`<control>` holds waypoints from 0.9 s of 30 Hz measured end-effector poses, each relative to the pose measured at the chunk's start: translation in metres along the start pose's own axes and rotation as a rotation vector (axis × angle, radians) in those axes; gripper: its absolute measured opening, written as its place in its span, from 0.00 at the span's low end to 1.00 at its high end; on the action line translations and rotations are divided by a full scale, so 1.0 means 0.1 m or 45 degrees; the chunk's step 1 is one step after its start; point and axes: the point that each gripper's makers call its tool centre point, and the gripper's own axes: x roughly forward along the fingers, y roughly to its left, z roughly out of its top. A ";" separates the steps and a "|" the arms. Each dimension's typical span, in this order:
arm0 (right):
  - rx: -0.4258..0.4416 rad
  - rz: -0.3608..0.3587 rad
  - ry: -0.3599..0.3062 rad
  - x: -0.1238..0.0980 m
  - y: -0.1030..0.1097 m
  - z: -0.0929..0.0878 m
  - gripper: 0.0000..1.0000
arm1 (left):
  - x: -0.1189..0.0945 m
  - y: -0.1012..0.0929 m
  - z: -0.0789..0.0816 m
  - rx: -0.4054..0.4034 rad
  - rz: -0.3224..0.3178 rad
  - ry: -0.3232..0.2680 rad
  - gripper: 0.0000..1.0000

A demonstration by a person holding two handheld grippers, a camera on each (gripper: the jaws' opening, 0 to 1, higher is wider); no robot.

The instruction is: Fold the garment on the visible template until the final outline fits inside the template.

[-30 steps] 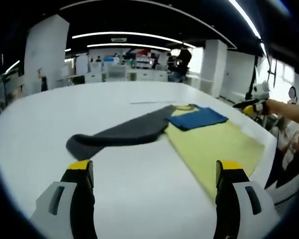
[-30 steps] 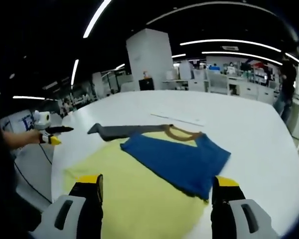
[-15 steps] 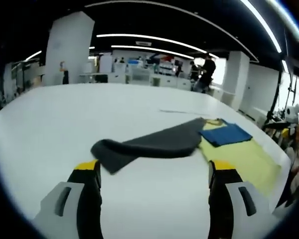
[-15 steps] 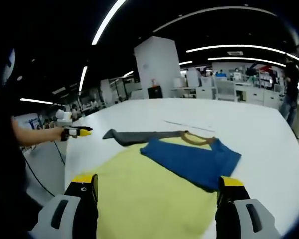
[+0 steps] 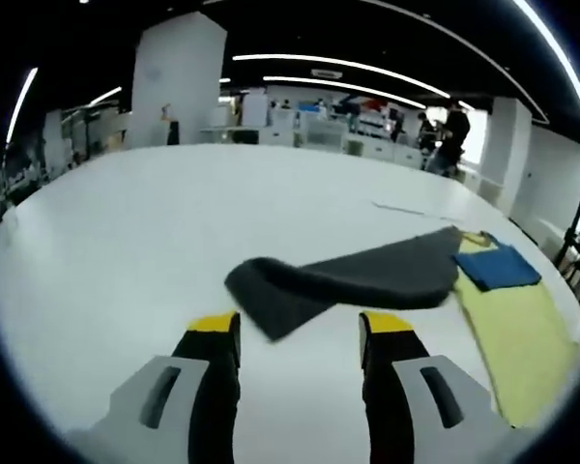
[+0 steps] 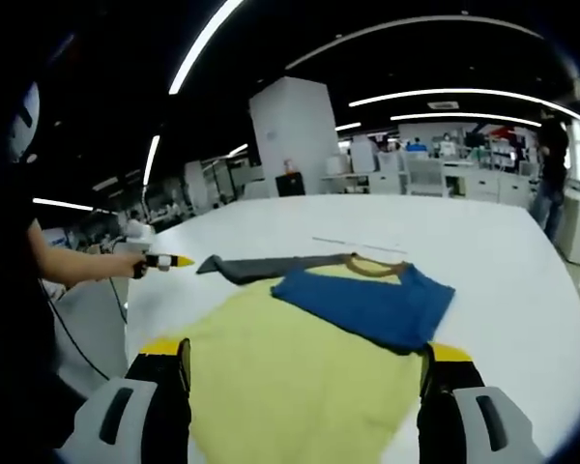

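Observation:
A garment lies flat on the white table (image 5: pixel 164 222): yellow body (image 6: pixel 290 377), blue sleeve (image 6: pixel 367 304) folded across it, grey sleeve (image 5: pixel 367 280) stretched out to the side. My left gripper (image 5: pixel 300 324) is open, its jaws fairly close together, and the grey sleeve's cuff end lies right at the tips. In the right gripper view the left gripper (image 6: pixel 164 261) is held by a hand beside the grey sleeve (image 6: pixel 261 264). My right gripper (image 6: pixel 304 353) stands wide open over the near part of the yellow body, with nothing between its jaws.
A thin line (image 6: pixel 343 244) runs across the table (image 6: pixel 503 251) beyond the collar (image 6: pixel 372 263). The table's near edge curves past a person's arm (image 6: pixel 77 266). Desks, pillars and a standing person (image 5: pixel 452 135) are far behind.
My left gripper has moved up to the grey sleeve's cuff end and its jaws have narrowed. The right gripper has stayed over the yellow body, still wide open.

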 end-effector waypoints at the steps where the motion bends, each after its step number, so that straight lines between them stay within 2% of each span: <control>1: 0.002 -0.005 0.001 0.00 -0.01 0.00 0.98 | 0.02 0.01 -0.01 -0.012 0.008 0.003 0.40; 4: 0.009 -0.017 -0.002 -0.02 -0.03 -0.01 0.98 | 0.09 0.06 -0.04 -0.027 0.052 0.012 0.32; 9: 0.014 -0.029 -0.008 -0.04 -0.05 -0.01 0.97 | 0.19 0.16 -0.14 -0.047 0.132 0.054 0.30; 20: 0.017 -0.048 -0.009 -0.04 -0.09 -0.03 0.96 | 0.32 0.17 -0.23 -0.094 0.174 0.073 0.19; 24: 0.014 -0.046 -0.011 -0.03 -0.09 -0.02 0.96 | 0.37 0.17 -0.24 -0.042 0.197 0.086 0.19; 27: 0.005 -0.051 -0.007 -0.03 -0.10 -0.03 0.95 | 0.37 0.19 -0.25 -0.054 0.229 0.084 0.14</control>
